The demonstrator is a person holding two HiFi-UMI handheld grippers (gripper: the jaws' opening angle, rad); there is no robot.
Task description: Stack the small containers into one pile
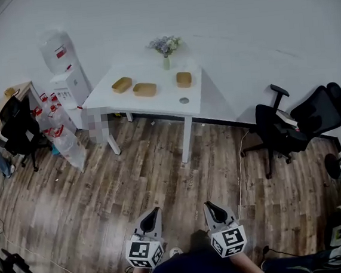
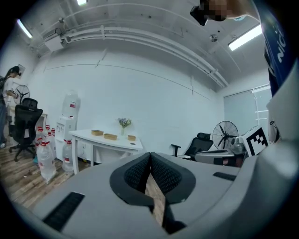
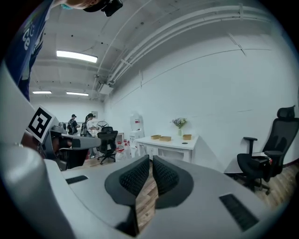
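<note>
While the left gripper (image 1: 156, 211) and right gripper (image 1: 209, 205) are pinched together empty, wooden floor (image 1: 161, 164) separates them from the table (image 1: 167, 101) holding three containers (image 1: 145, 90).

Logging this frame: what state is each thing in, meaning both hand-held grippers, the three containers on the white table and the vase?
left hand-held gripper: shut, empty, well short of the white table
right hand-held gripper: shut, empty
left container: on the table, standing alone, not stacked
middle container: on the table, standing alone, not stacked
right container: on the table, apart from the others, not stacked
flower vase: upright
</note>
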